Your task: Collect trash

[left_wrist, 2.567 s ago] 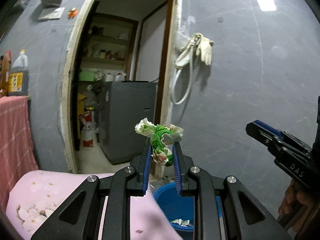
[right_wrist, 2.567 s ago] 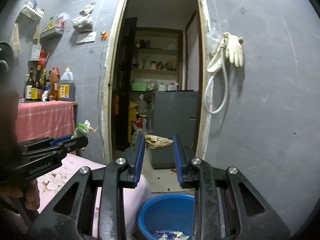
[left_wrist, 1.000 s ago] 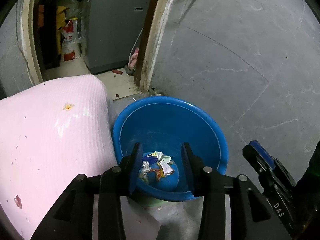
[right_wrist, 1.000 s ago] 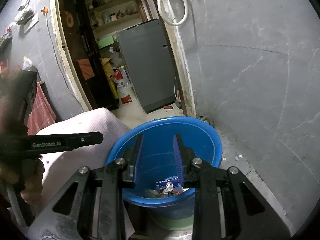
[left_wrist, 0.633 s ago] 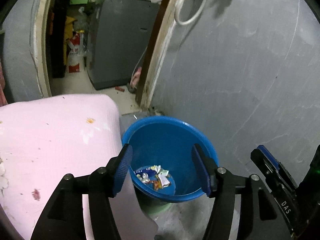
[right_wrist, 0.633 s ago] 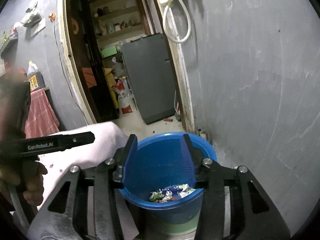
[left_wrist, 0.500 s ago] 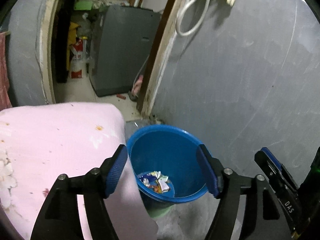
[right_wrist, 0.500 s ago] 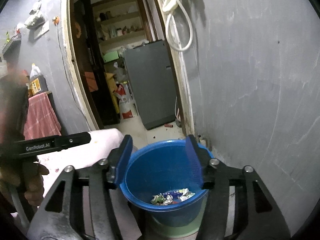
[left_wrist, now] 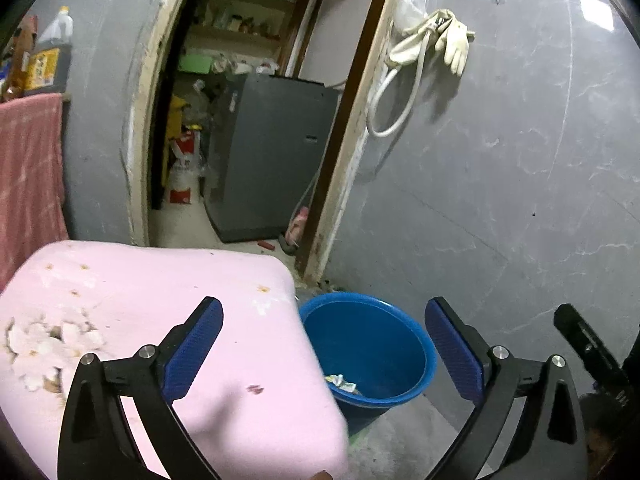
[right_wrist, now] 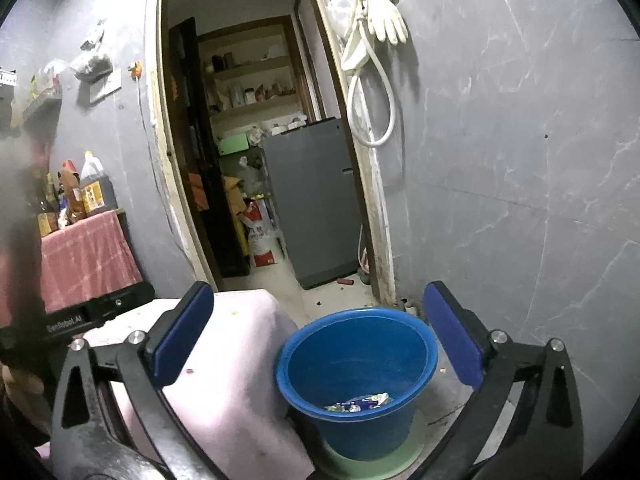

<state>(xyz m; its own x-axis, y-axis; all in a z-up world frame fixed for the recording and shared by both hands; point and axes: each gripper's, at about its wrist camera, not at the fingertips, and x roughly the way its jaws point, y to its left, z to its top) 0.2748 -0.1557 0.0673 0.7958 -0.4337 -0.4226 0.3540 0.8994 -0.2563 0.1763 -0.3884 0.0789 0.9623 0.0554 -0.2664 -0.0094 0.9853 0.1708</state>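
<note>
A blue bucket (left_wrist: 408,344) stands on the floor beside a pink-covered table (left_wrist: 160,320); it also shows in the right wrist view (right_wrist: 312,360). Crumpled wrappers (right_wrist: 360,403) lie at its bottom, partly seen in the left wrist view (left_wrist: 342,383). My left gripper (left_wrist: 324,354) is wide open and empty, above the table corner and the bucket. My right gripper (right_wrist: 318,338) is wide open and empty, above the bucket. White scraps (left_wrist: 44,344) lie on the pink table at the left.
A grey wall (left_wrist: 500,160) stands behind the bucket. A doorway (right_wrist: 256,160) opens onto a storeroom with a grey appliance (right_wrist: 316,200). Gloves and a hose (right_wrist: 376,40) hang on the wall. Bottles (right_wrist: 80,192) stand on a red-draped shelf at left.
Both grippers let go of their trash over the bucket, then opened wide and pulled back and up. The bucket now looks smaller and lower in both views.
</note>
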